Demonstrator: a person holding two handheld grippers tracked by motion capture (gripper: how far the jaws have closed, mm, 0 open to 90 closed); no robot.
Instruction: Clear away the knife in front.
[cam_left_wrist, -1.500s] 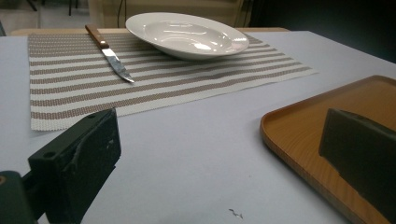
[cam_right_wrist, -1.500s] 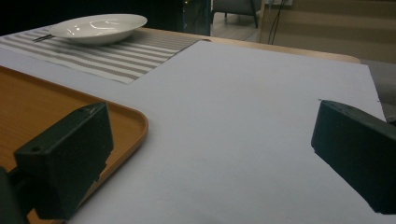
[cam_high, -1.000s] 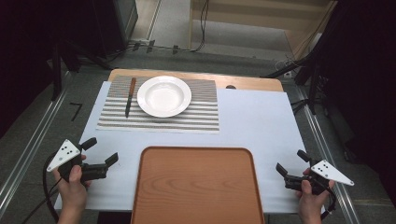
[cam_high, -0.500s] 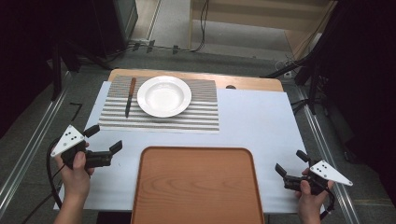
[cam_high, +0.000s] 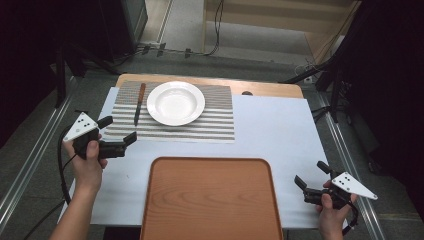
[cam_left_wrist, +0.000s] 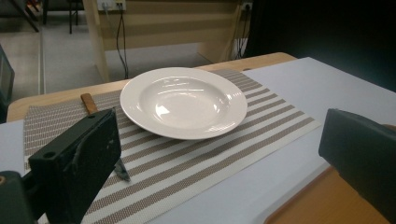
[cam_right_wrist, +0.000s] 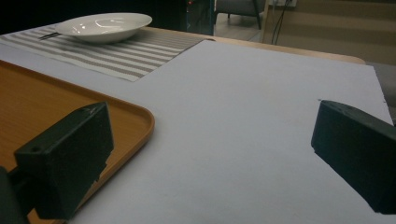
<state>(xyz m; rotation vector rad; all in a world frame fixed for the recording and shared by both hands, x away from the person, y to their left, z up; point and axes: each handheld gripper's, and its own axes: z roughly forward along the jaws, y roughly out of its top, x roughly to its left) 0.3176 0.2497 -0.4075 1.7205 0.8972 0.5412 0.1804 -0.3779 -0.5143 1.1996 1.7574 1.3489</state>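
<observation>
A white deep plate (cam_high: 175, 102) rests on a grey striped placemat (cam_high: 215, 122) at the far side of the table. A knife (cam_high: 139, 105) with a brown handle lies on the mat just left of the plate. My left gripper (cam_high: 120, 128) hovers open at the mat's near left corner, with nothing between its fingers. In the left gripper view the plate (cam_left_wrist: 183, 101) sits ahead between the wide-apart jaws, and the knife (cam_left_wrist: 88, 102) is partly hidden behind the left jaw. My right gripper (cam_high: 310, 174) is open and empty near the table's front right edge.
A large empty wooden tray (cam_high: 212, 200) lies at the front centre, between the two hands. A pale sheet (cam_high: 280, 130) covers the tabletop. Metal rails run along both sides of the table, and cables and furniture stand behind it.
My left gripper has moved forward and a little rightward, from the front left edge up to the placemat's near corner. The right gripper has barely moved.
</observation>
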